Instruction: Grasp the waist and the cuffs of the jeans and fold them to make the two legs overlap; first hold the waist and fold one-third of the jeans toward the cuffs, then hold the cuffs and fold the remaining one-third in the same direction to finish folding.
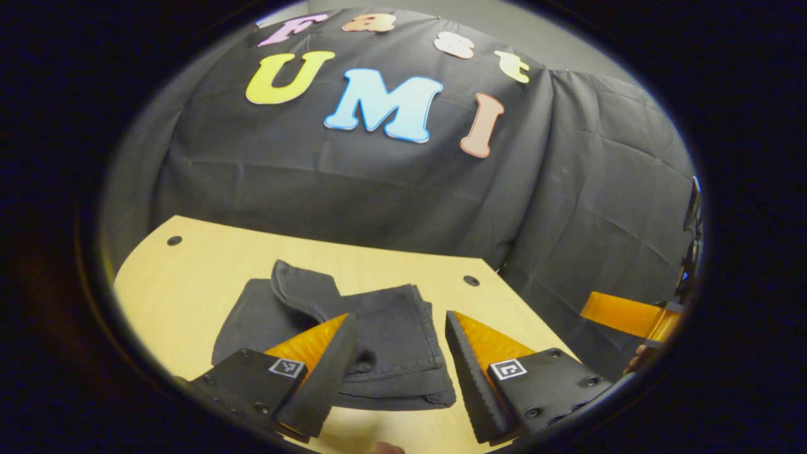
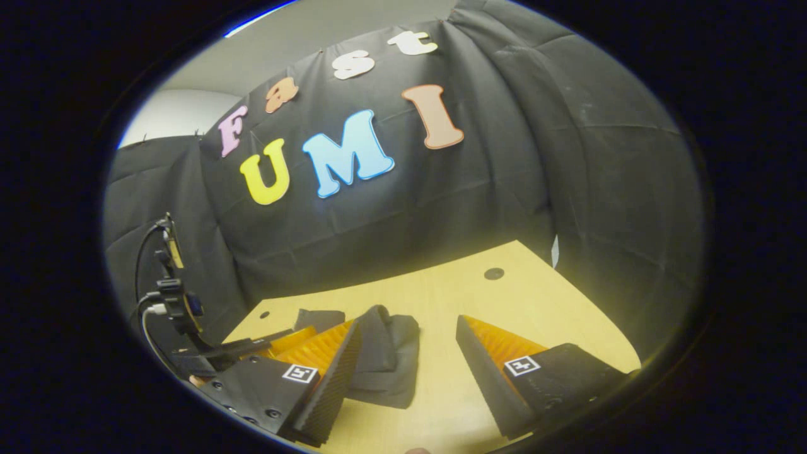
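Black cloth hangs behind a pale wooden table [image 1: 189, 265], and on that table lie the jeans [image 1: 384, 340], dark and already bundled into a compact stack with one flap curling up at the far side.

From my left claw [image 1: 397, 378] outward: its fingers are spread wide with nothing between them, and the jeans sit straight ahead, the near hem edge lying just past the fingertips. The left finger [image 1: 328, 372] overlaps the bundle's near corner in the picture; whether it touches the cloth I cannot tell. The bundle's long axis runs across my line of approach, roughly side to side.

My right claw [image 2: 406, 372] is also spread and holds nothing. In the right gripper view the jeans [image 2: 384, 359] lie ahead and toward the left finger, so this claw stands off to the bundle's right end, over bare wood, with the other claw [image 2: 252, 347] beyond it.

I judge the left claw the nearer one, and the folding looks close to done, barring that raised flap.
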`<action>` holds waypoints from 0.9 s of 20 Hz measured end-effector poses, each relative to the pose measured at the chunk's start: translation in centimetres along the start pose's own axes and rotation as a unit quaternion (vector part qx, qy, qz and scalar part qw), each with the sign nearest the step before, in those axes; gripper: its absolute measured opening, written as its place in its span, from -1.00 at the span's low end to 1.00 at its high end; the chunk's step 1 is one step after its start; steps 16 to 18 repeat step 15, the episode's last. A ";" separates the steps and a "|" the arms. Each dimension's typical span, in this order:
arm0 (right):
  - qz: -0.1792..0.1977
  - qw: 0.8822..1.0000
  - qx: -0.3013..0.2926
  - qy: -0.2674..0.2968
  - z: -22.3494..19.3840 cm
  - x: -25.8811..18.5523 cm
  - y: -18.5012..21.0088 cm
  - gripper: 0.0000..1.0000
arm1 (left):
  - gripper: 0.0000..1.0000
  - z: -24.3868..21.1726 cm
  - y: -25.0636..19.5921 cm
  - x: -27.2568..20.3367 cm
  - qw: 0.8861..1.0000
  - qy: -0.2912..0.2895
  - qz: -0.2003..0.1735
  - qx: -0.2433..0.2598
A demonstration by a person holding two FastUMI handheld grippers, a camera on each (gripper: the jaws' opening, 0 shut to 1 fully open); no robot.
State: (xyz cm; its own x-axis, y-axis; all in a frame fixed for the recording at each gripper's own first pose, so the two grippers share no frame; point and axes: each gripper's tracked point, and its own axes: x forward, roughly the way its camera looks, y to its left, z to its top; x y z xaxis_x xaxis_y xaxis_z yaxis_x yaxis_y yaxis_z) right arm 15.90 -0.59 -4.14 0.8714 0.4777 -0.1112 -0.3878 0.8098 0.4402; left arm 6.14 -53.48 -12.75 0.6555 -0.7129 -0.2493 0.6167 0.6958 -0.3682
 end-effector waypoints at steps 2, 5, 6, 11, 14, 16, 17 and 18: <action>0.002 1.000 -0.009 -0.011 0.5 -0.8 1.5 0.82 | 0.82 2.3 -0.3 -2.4 1.000 -0.029 -0.006 0.001; 0.004 0.999 -0.027 -0.037 1.5 -2.5 3.9 0.82 | 0.82 7.0 0.6 -6.5 0.996 -0.090 0.000 0.007; 0.004 0.998 -0.036 -0.052 2.2 -3.2 4.7 0.83 | 0.81 8.5 1.2 -8.0 0.993 -0.114 0.004 0.015; -0.017 0.986 -0.098 -0.136 4.9 -6.4 7.5 0.84 | 0.81 10.4 4.6 -14.7 0.985 -0.154 0.052 0.059; -0.027 0.977 -0.138 -0.163 5.7 -7.9 8.7 0.85 | 0.82 10.8 6.3 -18.4 0.980 -0.163 0.080 0.079; -0.029 0.975 -0.149 -0.165 5.8 -8.1 8.9 0.86 | 0.92 10.9 6.7 -19.4 0.979 -0.165 0.087 0.080; -0.029 0.975 -0.149 -0.165 5.8 -8.1 8.9 0.86 | 0.92 10.9 6.7 -19.4 0.979 -0.165 0.087 0.080; -0.029 0.975 -0.149 -0.165 5.8 -8.1 8.9 0.86 | 0.92 10.9 6.7 -19.4 0.979 -0.165 0.087 0.080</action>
